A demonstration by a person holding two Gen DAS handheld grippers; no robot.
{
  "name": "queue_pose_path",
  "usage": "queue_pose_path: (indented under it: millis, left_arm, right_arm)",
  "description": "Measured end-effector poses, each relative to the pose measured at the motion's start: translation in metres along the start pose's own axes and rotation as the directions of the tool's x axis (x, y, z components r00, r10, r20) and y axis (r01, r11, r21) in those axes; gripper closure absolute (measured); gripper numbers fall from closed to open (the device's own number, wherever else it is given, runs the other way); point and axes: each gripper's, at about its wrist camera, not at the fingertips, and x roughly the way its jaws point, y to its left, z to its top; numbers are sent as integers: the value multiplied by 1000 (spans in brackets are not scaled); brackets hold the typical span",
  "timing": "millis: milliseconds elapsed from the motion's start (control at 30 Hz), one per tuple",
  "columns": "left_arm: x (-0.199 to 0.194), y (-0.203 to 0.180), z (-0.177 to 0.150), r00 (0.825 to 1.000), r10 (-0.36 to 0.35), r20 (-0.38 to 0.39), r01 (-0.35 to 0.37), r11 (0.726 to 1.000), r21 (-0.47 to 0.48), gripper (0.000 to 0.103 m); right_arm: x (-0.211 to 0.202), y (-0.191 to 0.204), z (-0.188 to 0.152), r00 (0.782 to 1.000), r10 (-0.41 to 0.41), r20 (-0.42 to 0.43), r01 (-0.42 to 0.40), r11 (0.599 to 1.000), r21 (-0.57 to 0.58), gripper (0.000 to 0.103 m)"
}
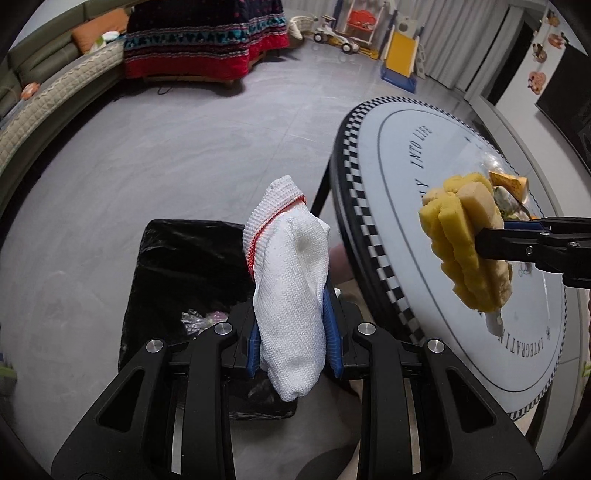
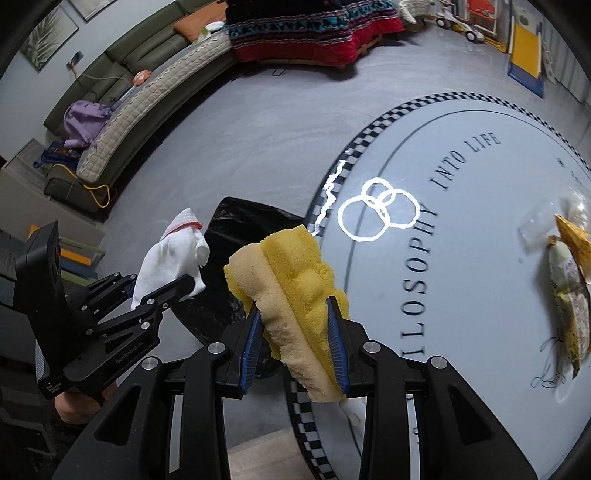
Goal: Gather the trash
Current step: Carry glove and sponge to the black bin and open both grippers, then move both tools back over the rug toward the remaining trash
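My left gripper (image 1: 294, 345) is shut on a white knitted glove (image 1: 291, 291) with a red cuff line, held above a bin lined with a black bag (image 1: 177, 266) on the floor. In the right wrist view the glove (image 2: 173, 258) and the left gripper (image 2: 184, 286) show at the left, in front of the black bag (image 2: 247, 225). My right gripper (image 2: 295, 347) is shut on a yellow sponge (image 2: 295, 288) over the round table's edge. The sponge (image 1: 469, 243) hangs at the right of the left wrist view, clamped by the right gripper (image 1: 484, 236).
A round table (image 2: 480, 258) with a checkered rim and printed letters carries snack wrappers (image 2: 569, 295) and a clear packet (image 2: 537, 223) at its right. Some crumpled trash (image 1: 199, 319) lies inside the bag. A sofa (image 2: 147, 85), a blanket-draped table (image 1: 207, 40) and toys (image 1: 373, 33) stand far off.
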Motion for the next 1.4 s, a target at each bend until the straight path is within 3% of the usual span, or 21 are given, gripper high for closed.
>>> queue_pose_path:
  millis: [433,500,533,567,700,1067,1400]
  left_arm:
    - [5,93,-44,993,99,-61,-108,981,-163,74]
    - [10,106,-51,986,135,-93,-150,973,-173,36]
    - [11,112,-54,983,160,-86,-174,966,-190,7]
    - [9,117,-57,980,188,-70,-198,958,-205,6]
    - [11,133,-61,974,209,-85,-224,935,-275,6]
    - [16,110,-52,975,204,-87,-218,953,-210,6]
    - [17,45,-27,985,164,-48,-168,982,-84,6]
  right_arm:
    - [78,83,23,990,98,-103,-106,992,-70,67]
    - [93,93,27,990,81,-113,-91,992,-90,60]
    - [99,95,29,992,62,-112,-72,994,-85,48]
    - [103,96,31,993,44,-106,-51,997,-65,39]
    - [107,93,29,990,67,-123,-73,996,-47,37]
    - [91,82,18,990,93,-104,-97,994,-40,37]
    - [49,31,0,995,93,-39,-92,996,20,37]
